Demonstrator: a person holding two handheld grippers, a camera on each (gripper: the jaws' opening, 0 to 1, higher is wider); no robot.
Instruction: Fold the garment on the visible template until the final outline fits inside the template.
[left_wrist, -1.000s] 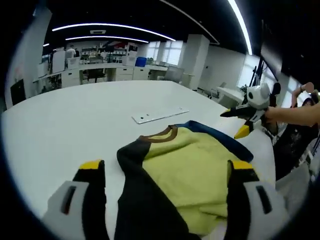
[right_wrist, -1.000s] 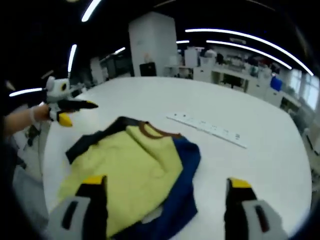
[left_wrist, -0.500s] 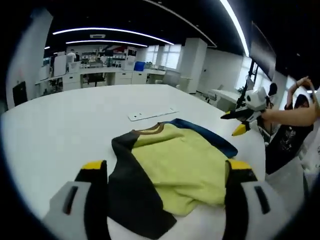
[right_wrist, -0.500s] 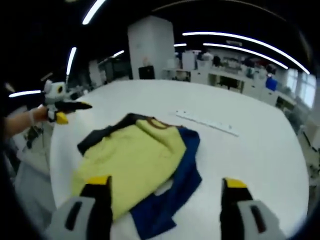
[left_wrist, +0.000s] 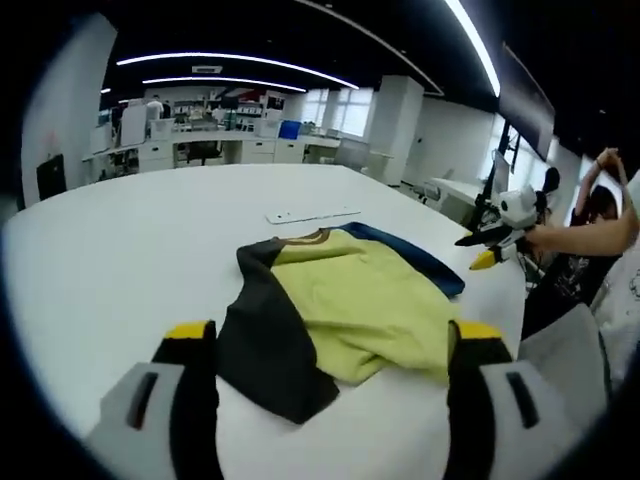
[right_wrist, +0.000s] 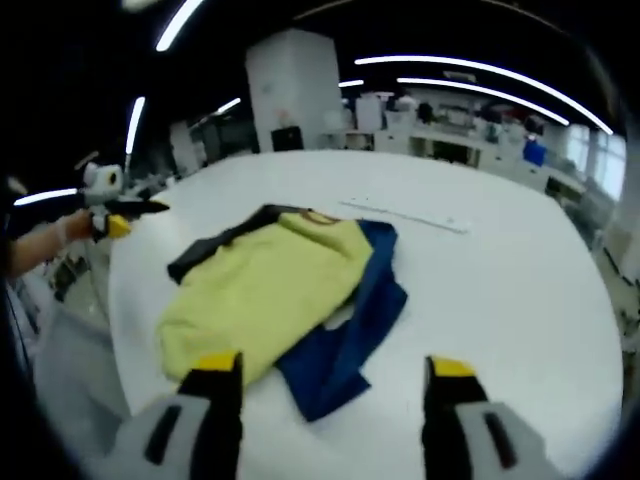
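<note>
- The white tabletop (left_wrist: 120, 260) carried the garment (left_wrist: 350, 305) lying loosely folded near its middle.
- Its dark sleeve (left_wrist: 265, 335) faced the left claw (left_wrist: 325, 345); its blue sleeve (right_wrist: 350, 335) faced the right claw (right_wrist: 330, 375).
- Both claws were released, jaws apart, grasping nothing.

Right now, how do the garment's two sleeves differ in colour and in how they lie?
The dark grey sleeve is charcoal, while the blue sleeve is navy. In the left gripper view the dark grey sleeve runs toward the left gripper; in the right gripper view the blue sleeve runs toward the right gripper. Both lie flat on the white table, flanking the yellow body.
</note>
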